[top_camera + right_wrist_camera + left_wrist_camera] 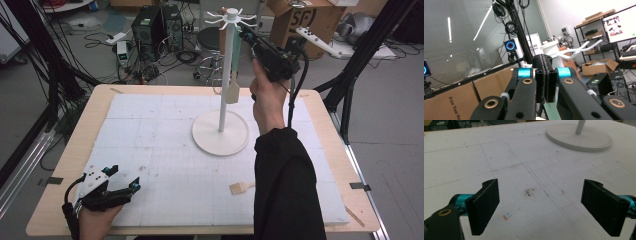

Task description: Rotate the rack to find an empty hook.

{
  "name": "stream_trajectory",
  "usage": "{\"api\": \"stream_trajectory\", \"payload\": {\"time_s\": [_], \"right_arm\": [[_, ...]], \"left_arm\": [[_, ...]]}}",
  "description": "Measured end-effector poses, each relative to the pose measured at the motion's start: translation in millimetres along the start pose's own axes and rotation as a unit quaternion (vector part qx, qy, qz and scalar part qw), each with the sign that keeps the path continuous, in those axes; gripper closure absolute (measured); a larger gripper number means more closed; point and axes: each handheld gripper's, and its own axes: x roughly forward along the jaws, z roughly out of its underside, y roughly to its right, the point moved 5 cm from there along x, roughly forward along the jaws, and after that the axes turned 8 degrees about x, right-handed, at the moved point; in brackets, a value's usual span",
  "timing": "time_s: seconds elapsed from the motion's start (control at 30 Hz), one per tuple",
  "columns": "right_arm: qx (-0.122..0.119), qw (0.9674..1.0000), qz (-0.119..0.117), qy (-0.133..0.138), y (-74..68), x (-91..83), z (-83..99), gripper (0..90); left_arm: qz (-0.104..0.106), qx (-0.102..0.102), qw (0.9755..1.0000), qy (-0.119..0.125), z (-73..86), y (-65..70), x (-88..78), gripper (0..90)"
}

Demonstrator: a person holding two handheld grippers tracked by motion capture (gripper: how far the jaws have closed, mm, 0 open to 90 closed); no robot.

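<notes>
Reaching up beside the top of the white stand (pixel 220 107), the right tool (pixel 248 36) has its jaws pressed together with nothing visible between them. A spatula (pixel 232 75) hangs from the stand's top hooks. Another spatula (pixel 241 187) lies on the surface (pixel 150 130). The left tool (pixel 125 179) rests low, jaws wide apart.

Right gripper (pixel 248 36) raised at one o'clock, jaws pressed together; left gripper (pixel 125 180) at seven o'clock, jaws spread wide.
</notes>
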Motion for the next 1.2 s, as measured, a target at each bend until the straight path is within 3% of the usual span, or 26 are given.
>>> {"api": "stream_trajectory", "payload": {"time_s": [0.63, 0.97, 1.2], "right_arm": [[0.001, 0.9998, -0.019, -0.010, -17.1, 14.0, 12.7, 90.0], [0.012, 0.9999, 0.001, 0.001, 0.0, -5.9, 18.8, 90.0], [0.014, 0.9995, 0.020, 0.020, 6.9, -8.4, 6.0, 90.0]], "left_arm": [[-0.001, 0.001, 1.0000, 0.001, -0.2, -0.8, -0.9, 15.9], [0.000, 0.005, 1.0000, 0.001, -1.0, 1.7, -1.2, 15.9], [0.000, 0.002, 1.0000, 0.000, -0.6, 0.9, -1.3, 16.0]]}}
